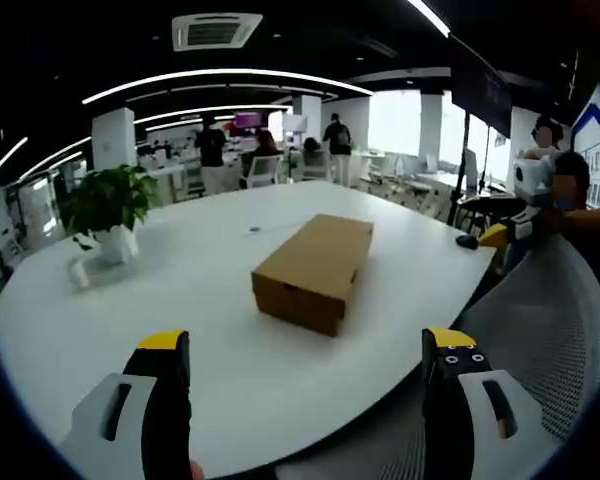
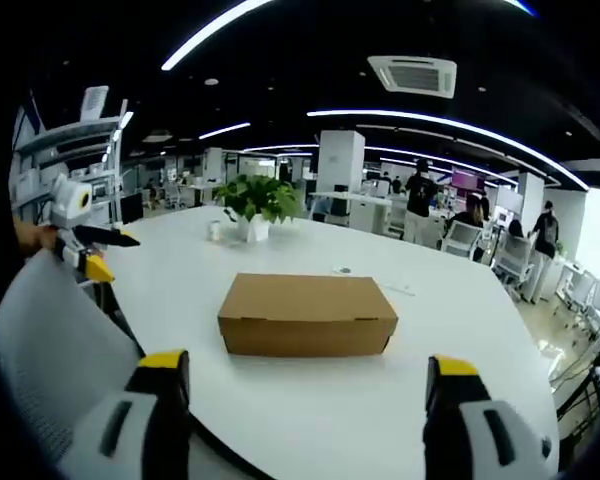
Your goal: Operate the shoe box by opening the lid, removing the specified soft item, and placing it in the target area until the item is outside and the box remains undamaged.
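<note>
An open-plan office with curved ceiling light strips and a ceiling air vent [image 2: 412,73] surrounds a large white round-edged table [image 1: 100,300], with people standing and sitting at desks far behind it. The shoe box [image 1: 313,271] sits near the middle of that table, a plain brown cardboard box, long and low, its lid closed flat and its edges clean and square; in the right gripper view the shoe box [image 2: 307,315] shows its long side, with a thin seam where the lid meets the base. A potted plant [image 1: 108,209] in a white pot stands on the table well beyond the box, toward the far edge. A grey mesh chair back [image 1: 540,340] rises just off the table edge, nearer than the box. The left gripper [image 1: 310,372] hangs short of the box, jaws wide apart with nothing between them. The right gripper [image 2: 307,378] likewise faces the box from the table edge, jaws spread apart, holding nothing.
</note>
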`<state>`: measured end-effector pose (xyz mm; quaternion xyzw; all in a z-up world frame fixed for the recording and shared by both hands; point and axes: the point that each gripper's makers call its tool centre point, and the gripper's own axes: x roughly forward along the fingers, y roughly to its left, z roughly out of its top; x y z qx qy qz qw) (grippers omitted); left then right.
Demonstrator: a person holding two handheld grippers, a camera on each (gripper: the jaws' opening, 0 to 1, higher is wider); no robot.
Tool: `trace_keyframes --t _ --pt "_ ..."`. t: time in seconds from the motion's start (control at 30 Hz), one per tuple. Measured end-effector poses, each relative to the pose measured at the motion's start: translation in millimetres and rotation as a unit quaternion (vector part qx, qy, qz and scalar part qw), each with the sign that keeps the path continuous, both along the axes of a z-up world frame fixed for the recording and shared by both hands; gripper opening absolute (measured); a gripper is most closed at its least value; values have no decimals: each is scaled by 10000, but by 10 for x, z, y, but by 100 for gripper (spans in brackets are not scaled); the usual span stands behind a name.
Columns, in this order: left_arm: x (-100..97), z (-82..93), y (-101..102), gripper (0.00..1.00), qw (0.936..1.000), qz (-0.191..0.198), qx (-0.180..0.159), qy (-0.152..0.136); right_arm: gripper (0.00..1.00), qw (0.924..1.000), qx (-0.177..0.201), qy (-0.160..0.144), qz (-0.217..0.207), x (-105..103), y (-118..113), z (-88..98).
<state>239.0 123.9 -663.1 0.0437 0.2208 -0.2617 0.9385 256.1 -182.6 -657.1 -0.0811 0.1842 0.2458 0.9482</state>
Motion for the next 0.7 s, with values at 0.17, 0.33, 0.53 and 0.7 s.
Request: trace_keyframes --t 0.17,0.33,0.53,0.7 --pt "8 12 6 99 10000 1 10 -55 99 10000 3 -15 7 0 4 5" --pt "17 24 19 99 9999 12 16 -108 99 10000 17 -37 -45 10 -14 12" --pt "16 9 9 99 10000 -4 -32 -51 99 10000 12 -57 -71 13 -20 21" --pt "11 1 3 99 10000 -26 18 -58 99 10000 28 -47 -48 11 -10 19"
